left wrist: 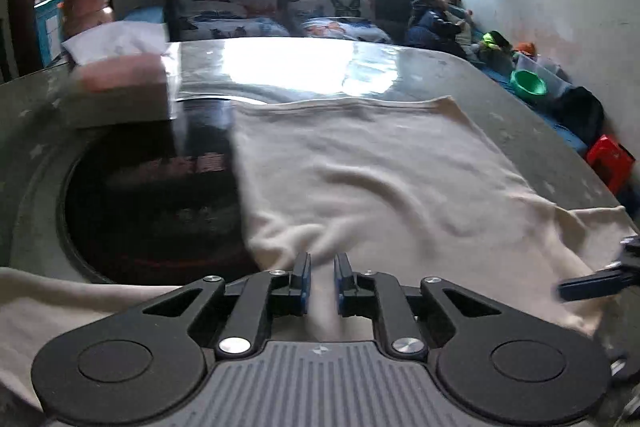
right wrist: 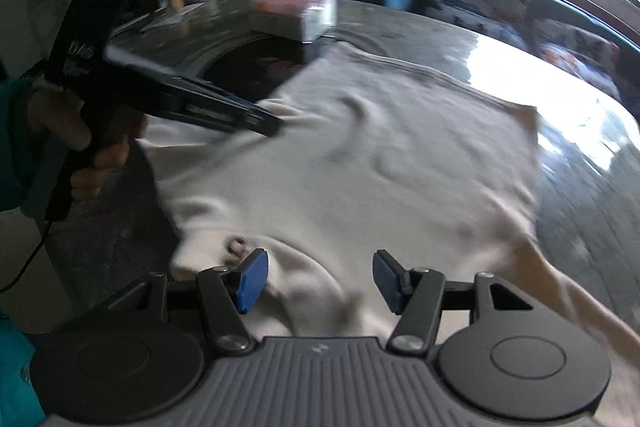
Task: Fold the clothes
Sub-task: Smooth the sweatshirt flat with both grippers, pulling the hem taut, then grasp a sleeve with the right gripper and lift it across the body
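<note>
A cream garment [left wrist: 380, 171] lies spread on a glossy grey table [left wrist: 500, 87], partly folded over itself. My left gripper [left wrist: 322, 273] is shut on a pinch of the garment's near left edge. In the right wrist view the left gripper [right wrist: 264, 125] reaches in from the left, closed on the cloth [right wrist: 380, 167]. My right gripper [right wrist: 320, 281] is open above the garment's near edge, by the neck label [right wrist: 236, 247]. Its blue fingertip [left wrist: 592, 283] shows at the right of the left wrist view.
A tissue box [left wrist: 120, 75] stands at the table's far left, also seen in the right wrist view [right wrist: 296, 11]. A dark round inset [left wrist: 152, 203] lies left of the garment. A bed with butterfly pillows [left wrist: 280, 15] is beyond the table.
</note>
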`<state>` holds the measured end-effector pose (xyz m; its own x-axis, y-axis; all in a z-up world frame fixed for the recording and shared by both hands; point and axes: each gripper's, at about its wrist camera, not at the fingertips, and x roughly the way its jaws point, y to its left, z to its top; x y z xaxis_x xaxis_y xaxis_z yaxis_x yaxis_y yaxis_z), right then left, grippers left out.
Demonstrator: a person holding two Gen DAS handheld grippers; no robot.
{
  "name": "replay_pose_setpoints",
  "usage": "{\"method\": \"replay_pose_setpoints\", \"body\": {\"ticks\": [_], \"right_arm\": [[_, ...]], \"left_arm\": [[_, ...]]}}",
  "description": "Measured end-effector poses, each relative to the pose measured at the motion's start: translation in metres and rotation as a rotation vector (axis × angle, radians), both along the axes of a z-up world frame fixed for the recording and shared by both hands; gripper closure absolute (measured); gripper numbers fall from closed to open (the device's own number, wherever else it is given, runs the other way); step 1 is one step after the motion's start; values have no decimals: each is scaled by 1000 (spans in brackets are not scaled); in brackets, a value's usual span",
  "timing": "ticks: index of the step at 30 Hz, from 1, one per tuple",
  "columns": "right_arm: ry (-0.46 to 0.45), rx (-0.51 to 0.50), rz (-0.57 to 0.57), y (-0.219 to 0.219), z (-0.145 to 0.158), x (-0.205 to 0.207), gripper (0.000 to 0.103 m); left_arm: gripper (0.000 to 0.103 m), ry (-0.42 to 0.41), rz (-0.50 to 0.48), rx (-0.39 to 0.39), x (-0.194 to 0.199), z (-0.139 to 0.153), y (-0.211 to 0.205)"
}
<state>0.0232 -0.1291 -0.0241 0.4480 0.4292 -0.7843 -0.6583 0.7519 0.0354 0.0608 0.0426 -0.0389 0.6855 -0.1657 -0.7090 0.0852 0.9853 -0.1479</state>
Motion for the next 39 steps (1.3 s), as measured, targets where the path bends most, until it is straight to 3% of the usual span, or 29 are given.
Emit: {"method": "replay_pose_setpoints", "body": {"ticks": [9, 17, 22, 24, 26, 27, 34, 39], "right_arm": [[10, 25, -188, -62, 0, 18, 44], [-12, -86, -381, -129, -15, 38, 43], [-4, -106, -528, -171, -16, 54, 43], [-19, -102, -529, -171, -15, 58, 43], [-27, -87, -523, -169, -13, 62, 43], [-30, -91, -519, -167, -14, 64, 43], [-84, -182, -603, -173, -17, 76, 40], [-69, -108, -534, -164, -4, 55, 40]], "left_arm": [[89, -5, 16, 15, -4, 0, 17], [89, -21, -12, 101, -8, 3, 7], [88, -19, -21, 133, -7, 4, 2], [82, -31, -23, 145, -10, 10, -3], [57, -43, -24, 157, -13, 15, -8], [54, -49, -28, 161, -15, 18, -11], [54, -94, -192, 129, -52, 36, -52], [54, -73, -322, 107, -73, 24, -88]]}}
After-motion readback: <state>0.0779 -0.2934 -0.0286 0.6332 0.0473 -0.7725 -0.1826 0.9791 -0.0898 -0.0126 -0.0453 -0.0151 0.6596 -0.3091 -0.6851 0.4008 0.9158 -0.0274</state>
